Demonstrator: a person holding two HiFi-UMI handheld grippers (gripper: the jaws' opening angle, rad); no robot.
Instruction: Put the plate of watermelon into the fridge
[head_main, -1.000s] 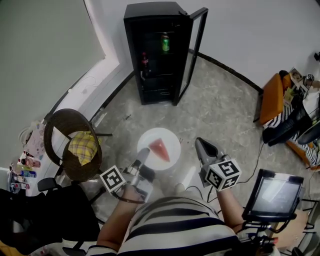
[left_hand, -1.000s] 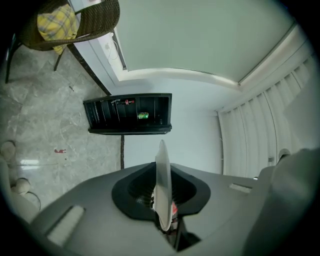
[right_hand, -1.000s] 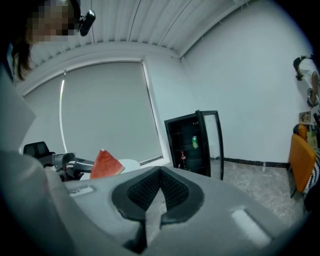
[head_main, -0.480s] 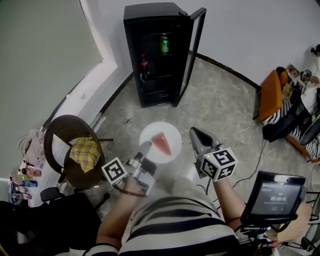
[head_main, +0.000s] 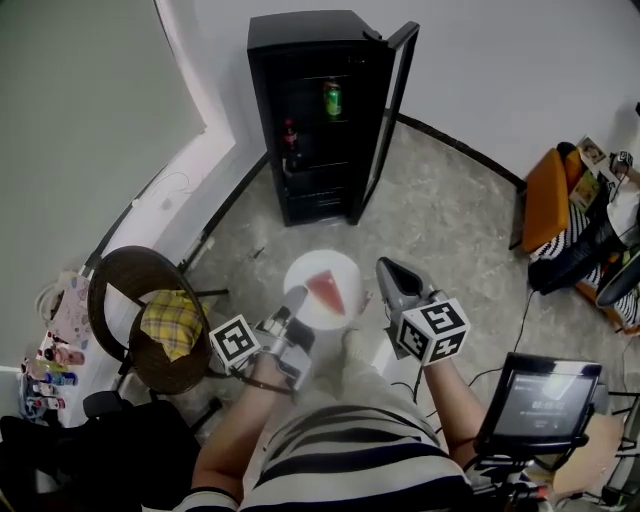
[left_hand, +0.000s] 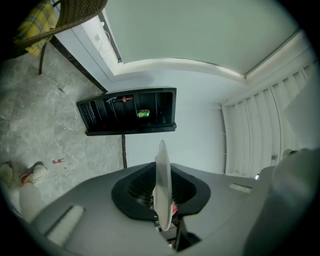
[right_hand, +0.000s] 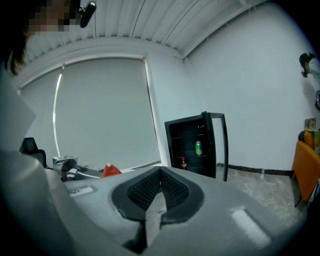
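The white round plate (head_main: 345, 272) is gripped at its near rim by the left gripper (head_main: 294, 298), whose jaws are closed on the thin edge. In the left gripper view the plate is seen edge-on between the black ribbed pads. The plate is held level above the grey speckled floor (head_main: 450, 215), in front of the fridge (head_main: 305, 60) and well apart from it. A red, wedge-shaped slice of watermelon (head_main: 326, 292) is laid on its smooth surface. The right gripper (head_main: 385, 268) is kept just beside the plate's right rim, and its jaws are pressed together with nothing between them. The fridge is black and box-shaped, its glass door (head_main: 392, 100) is swung open, and a green can (head_main: 332, 98) is seen on an upper shelf.
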